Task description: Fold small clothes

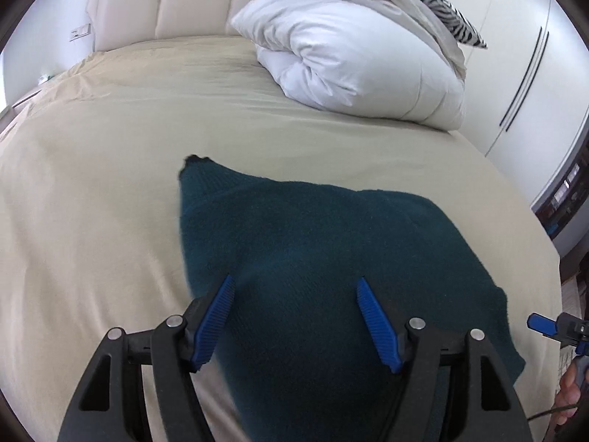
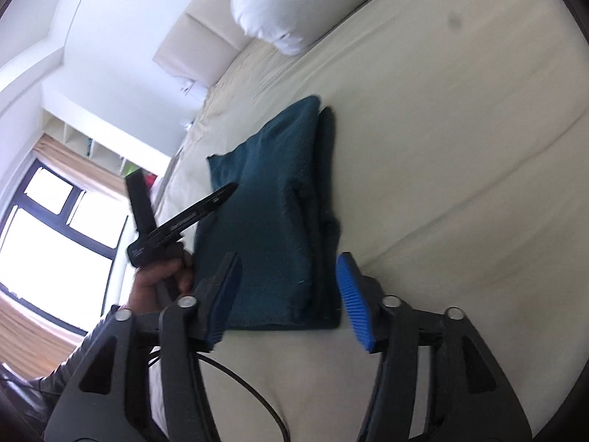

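Note:
A dark teal knit garment (image 1: pixel 316 243) lies folded on the beige bed sheet (image 1: pixel 92 184). It also shows in the right wrist view (image 2: pixel 268 202) with its layers stacked. My left gripper (image 1: pixel 294 283) is open and empty, its blue pads just above the garment's near part. My right gripper (image 2: pixel 291 269) is open and empty, its jaws spread over the garment's near edge. The right gripper's tip shows at the far right of the left wrist view (image 1: pixel 541 326). The left gripper shows in a hand in the right wrist view (image 2: pixel 184 221), at the garment's left side.
A rolled white duvet (image 1: pixel 360 59) with a zebra-print pillow (image 1: pixel 452 18) lies at the head of the bed by the padded headboard (image 1: pixel 162 7). A white wardrobe (image 1: pixel 526 73) stands to the right. A window (image 2: pixel 48 221) and shelves are beyond the bed's far side.

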`<state>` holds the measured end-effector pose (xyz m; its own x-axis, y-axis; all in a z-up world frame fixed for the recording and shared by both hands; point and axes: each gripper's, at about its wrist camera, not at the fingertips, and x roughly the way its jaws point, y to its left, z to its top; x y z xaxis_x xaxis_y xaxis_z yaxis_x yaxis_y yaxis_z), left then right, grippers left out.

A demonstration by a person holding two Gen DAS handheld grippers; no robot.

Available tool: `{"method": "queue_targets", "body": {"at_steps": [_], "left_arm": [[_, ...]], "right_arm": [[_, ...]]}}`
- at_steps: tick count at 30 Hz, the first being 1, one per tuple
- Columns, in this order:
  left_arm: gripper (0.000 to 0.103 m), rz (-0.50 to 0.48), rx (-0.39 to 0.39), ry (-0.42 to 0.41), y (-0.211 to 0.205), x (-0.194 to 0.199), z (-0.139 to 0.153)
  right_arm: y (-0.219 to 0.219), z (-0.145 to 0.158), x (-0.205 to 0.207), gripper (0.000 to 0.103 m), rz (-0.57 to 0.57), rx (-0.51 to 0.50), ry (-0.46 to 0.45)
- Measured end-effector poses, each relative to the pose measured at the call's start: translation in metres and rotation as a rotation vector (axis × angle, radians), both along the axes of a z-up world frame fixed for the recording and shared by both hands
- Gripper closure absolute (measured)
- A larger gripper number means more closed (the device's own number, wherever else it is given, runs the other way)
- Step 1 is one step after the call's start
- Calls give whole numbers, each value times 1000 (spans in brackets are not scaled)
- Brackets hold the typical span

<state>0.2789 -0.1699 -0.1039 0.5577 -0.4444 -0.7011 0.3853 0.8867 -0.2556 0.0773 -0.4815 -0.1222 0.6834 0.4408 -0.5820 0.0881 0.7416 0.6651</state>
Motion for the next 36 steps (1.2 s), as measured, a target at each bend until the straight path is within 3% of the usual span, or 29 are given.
{"method": "queue_targets", "body": {"at_steps": [3, 6, 14, 19, 23, 27, 31, 36], "left_arm": [[27, 71, -114, 32, 33, -20, 9], [27, 108, -206, 149, 55, -27, -2], [27, 67, -301, 310, 47, -30, -26], [26, 54, -285, 310, 36, -26, -35], [28, 36, -261, 324, 30, -17, -37], [41, 13, -160, 311, 15, -13, -34], [59, -6, -92, 282, 6, -19, -22], [65, -13, -75, 251, 14, -37, -1]], "right_arm": [[-10, 17, -4, 34, -20, -26, -39], [-9, 26, 7, 30, 7, -7, -65], [-5, -2, 64, 30, 39, 75, 84], [-3, -21, 83, 36, 72, 96, 151], [-4, -26, 96, 54, 92, 105, 151], [2, -35, 110, 71, 127, 77, 193], [7, -33, 110, 77, 119, 25, 209], [23, -13, 98, 81, 90, -96, 193]]}}
